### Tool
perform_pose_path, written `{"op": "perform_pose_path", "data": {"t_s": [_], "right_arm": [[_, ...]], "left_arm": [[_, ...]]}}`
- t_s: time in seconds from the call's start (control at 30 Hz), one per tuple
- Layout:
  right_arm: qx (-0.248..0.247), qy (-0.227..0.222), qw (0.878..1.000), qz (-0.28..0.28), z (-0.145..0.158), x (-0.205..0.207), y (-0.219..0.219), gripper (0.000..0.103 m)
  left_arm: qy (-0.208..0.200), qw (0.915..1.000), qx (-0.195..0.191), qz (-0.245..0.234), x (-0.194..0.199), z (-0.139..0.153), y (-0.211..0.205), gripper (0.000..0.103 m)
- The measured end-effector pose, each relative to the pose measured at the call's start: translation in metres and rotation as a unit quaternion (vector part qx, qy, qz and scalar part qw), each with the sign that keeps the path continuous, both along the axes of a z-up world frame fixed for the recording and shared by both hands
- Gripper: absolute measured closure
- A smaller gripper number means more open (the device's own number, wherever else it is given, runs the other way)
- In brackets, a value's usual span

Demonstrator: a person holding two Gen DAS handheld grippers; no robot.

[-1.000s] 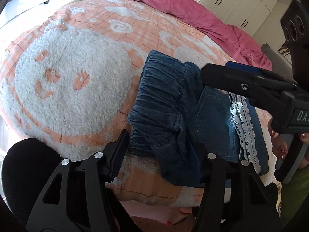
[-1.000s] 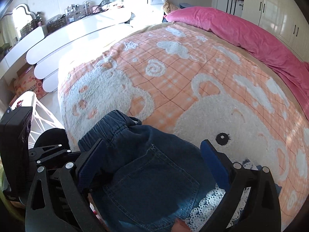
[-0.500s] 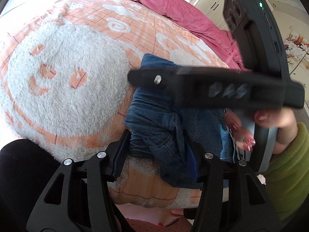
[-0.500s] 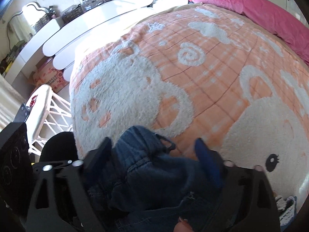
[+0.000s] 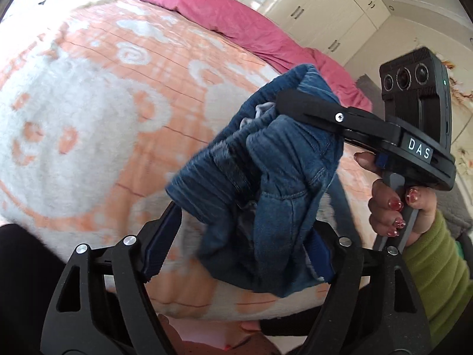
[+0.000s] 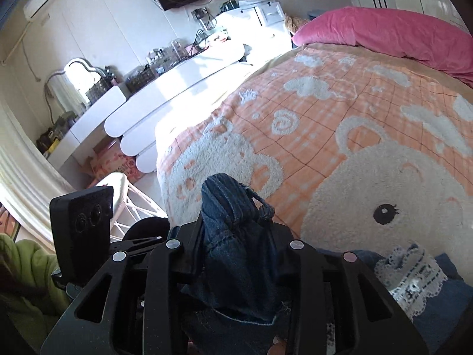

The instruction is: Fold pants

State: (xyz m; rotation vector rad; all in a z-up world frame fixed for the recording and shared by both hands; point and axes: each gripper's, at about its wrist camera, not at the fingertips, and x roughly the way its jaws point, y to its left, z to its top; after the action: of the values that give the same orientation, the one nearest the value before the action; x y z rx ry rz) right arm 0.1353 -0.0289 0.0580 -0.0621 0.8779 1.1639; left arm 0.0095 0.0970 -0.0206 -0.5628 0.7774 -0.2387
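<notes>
The blue denim pants (image 5: 266, 177) with an elastic waistband and white lace trim (image 6: 411, 278) hang bunched above the orange bear blanket (image 5: 88, 118). My right gripper (image 6: 236, 233) is shut on the waistband (image 6: 233, 204) and lifts it; in the left wrist view it (image 5: 295, 100) comes in from the right with denim pinched at its tip. My left gripper (image 5: 239, 242) is open, its fingers on either side of the hanging denim and not closed on it.
A pink duvet (image 5: 236, 20) lies along the far side of the bed. White wardrobes (image 5: 325, 9) stand behind. A white dresser with clutter (image 6: 165, 88) and a white rack (image 6: 130, 195) stand left of the bed.
My right gripper closed on the waistband and lifted the pants off the blanket. The denim now hangs bunched between my left gripper's open fingers. The left gripper stayed open.
</notes>
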Motion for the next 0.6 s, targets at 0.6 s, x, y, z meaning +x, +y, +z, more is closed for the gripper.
{"op": "perform_pose_path", "data": {"t_s": [0.6], "right_arm": [[0.044,0.008,0.978,-0.205,-0.001,0.017,-0.194,0.033]], "left_arm": [[-0.025,0.9871,0.026,-0.156,0.03,0.032,-0.148,0.041]]}}
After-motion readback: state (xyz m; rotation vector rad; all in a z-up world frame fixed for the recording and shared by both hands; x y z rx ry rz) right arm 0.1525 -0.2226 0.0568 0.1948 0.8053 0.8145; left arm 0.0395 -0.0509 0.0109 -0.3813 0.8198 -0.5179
